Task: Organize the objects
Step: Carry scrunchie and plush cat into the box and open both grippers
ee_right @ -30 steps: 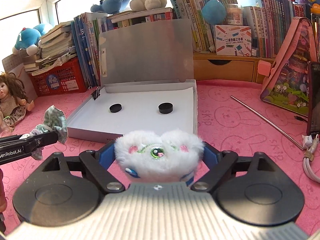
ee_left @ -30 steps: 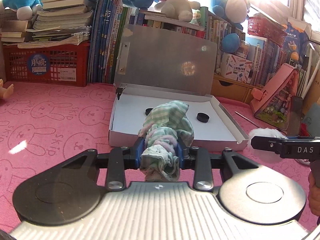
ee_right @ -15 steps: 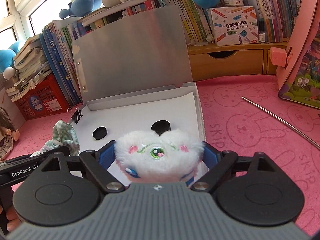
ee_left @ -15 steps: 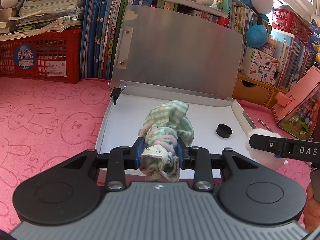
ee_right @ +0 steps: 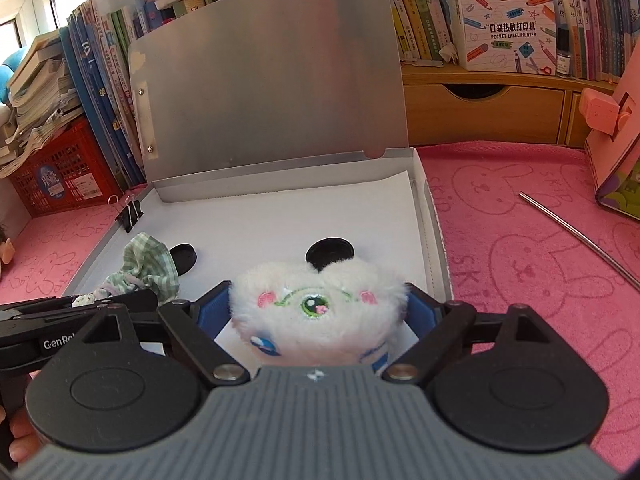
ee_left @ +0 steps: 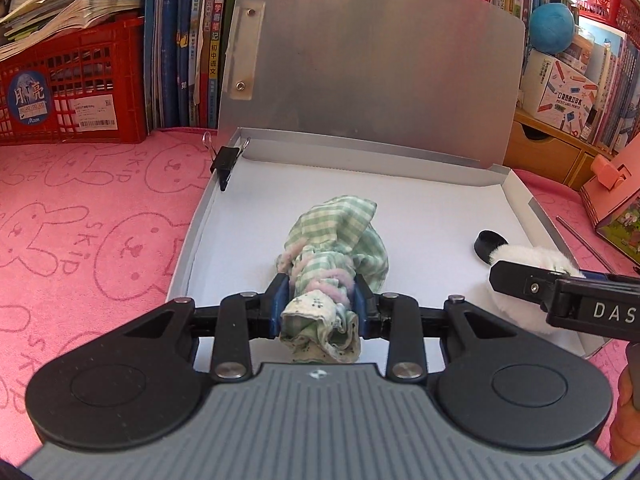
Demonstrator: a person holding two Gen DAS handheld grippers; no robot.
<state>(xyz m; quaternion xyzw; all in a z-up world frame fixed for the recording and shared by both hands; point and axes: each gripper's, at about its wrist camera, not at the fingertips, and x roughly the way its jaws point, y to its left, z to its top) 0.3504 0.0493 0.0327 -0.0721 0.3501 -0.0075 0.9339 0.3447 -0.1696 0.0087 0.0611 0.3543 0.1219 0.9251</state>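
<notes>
Here, left gripper [ee_left: 320, 307] clamps the checked cloth [ee_left: 334, 240]; right gripper [ee_right: 318, 312], spread wide, grips the plush toy [ee_right: 316, 312]; both overhang the open box [ee_right: 434, 216].

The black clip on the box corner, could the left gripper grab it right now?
Probably not. The left gripper is already shut on a checked cloth, so its jaws are full. The path across the box to the clip looks free, though.

Grey ribbed gripper body [ee_left: 320, 420], black linkage arms, silver screws, blue fingers [ee_left: 279, 304]
</notes>
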